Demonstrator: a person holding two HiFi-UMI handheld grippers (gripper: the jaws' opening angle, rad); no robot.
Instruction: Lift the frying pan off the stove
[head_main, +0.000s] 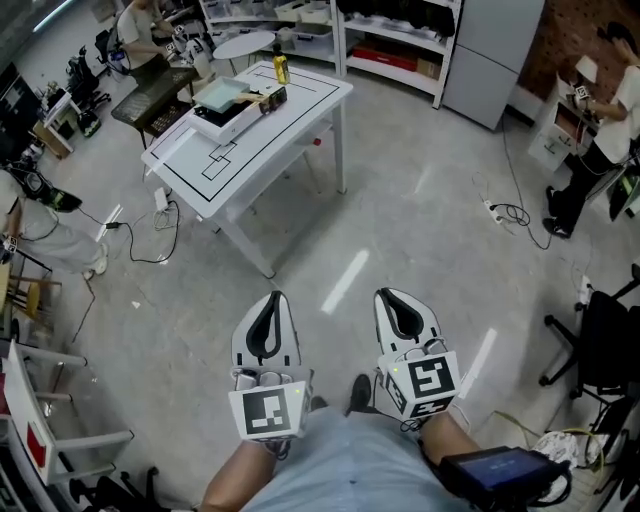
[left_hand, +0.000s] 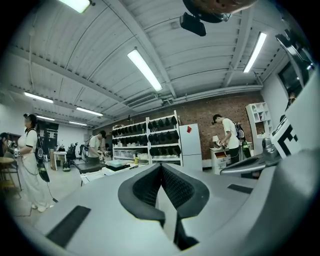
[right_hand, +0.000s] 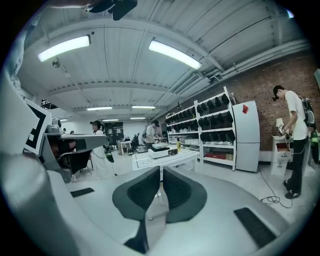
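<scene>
You held the left gripper (head_main: 270, 305) and right gripper (head_main: 395, 303) closed and empty, well apart from the table (head_main: 300, 112), lift not begun.

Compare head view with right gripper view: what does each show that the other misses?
Head view only: the person's forearms and the screen by the right one. Right gripper view only: ceiling lights, and a close look along the right gripper, its fingers shut with nothing between. Both: the white table with the stove on it, and the shelves behind.
</scene>
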